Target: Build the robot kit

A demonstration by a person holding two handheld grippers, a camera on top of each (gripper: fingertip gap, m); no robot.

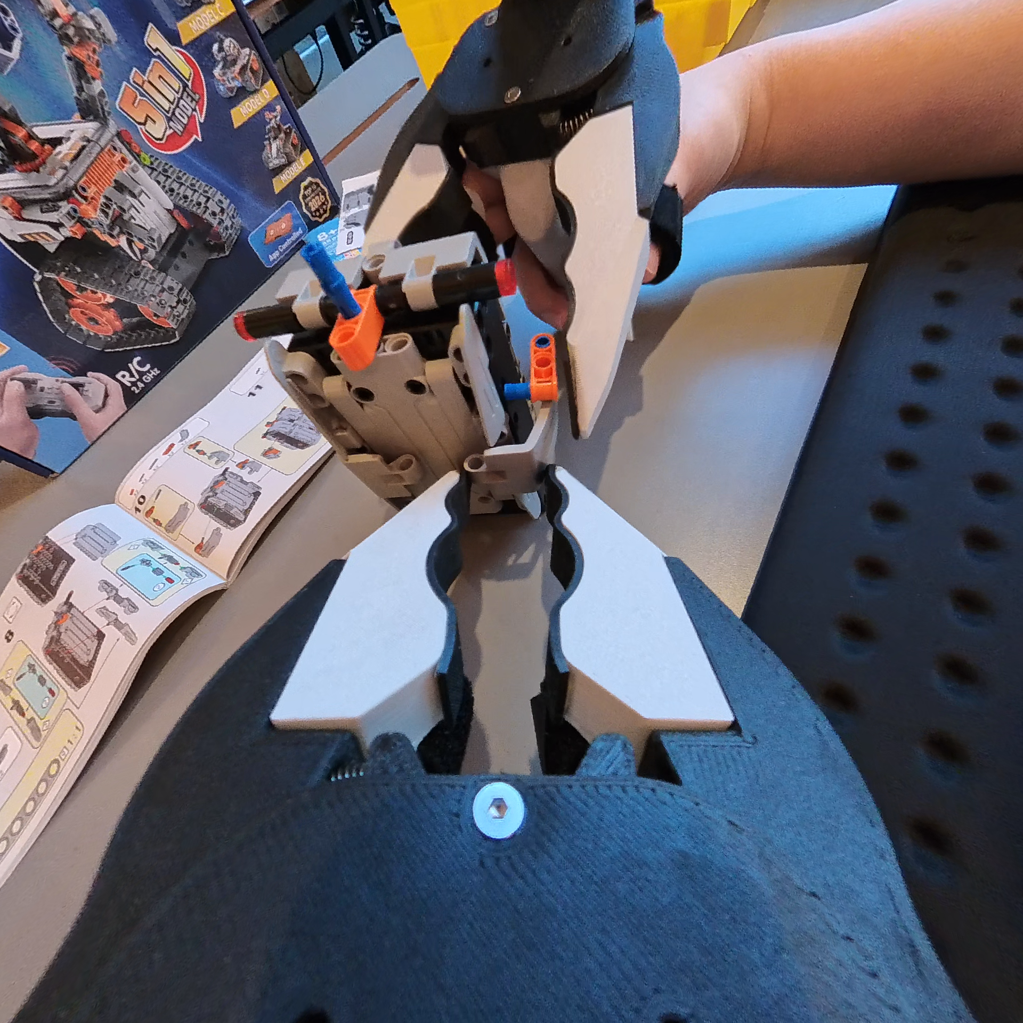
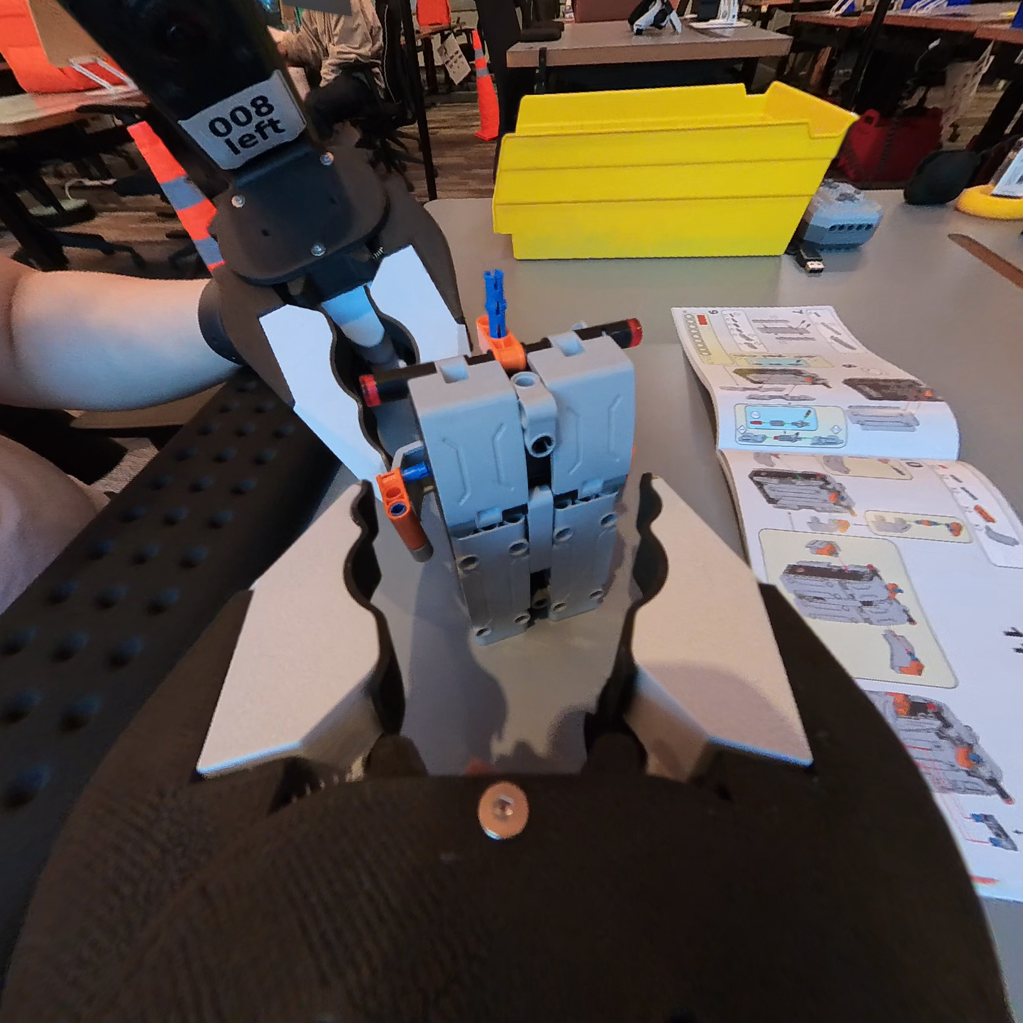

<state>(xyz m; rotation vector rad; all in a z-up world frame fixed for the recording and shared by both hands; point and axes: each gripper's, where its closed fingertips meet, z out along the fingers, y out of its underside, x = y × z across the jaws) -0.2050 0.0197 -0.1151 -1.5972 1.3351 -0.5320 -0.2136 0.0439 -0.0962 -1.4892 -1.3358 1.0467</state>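
A grey brick model (image 2: 526,487) stands upright on the grey table (image 2: 692,288). A black axle with red ends (image 2: 609,331) crosses its top. One orange connector with a blue pin (image 2: 498,337) sits on the axle, and another (image 2: 401,498) is on the model's side. My left gripper (image 1: 506,479) is shut on a grey bracket at the model's lower edge; one of its fingers (image 2: 332,398) shows in the right wrist view. My right gripper (image 2: 506,492) is wide open, with its fingers on either side of the model and apart from it. One of its fingers (image 1: 603,288) reaches down beside the side connector (image 1: 542,368).
An open instruction booklet (image 2: 841,498) lies next to the model; it also shows in the left wrist view (image 1: 110,581). The kit's box (image 1: 110,194) stands behind it. A yellow bin (image 2: 653,182) and a grey hub (image 2: 841,218) sit at the far edge. A black perforated panel (image 1: 913,498) runs alongside. The grippers are tip to tip, or close to it.
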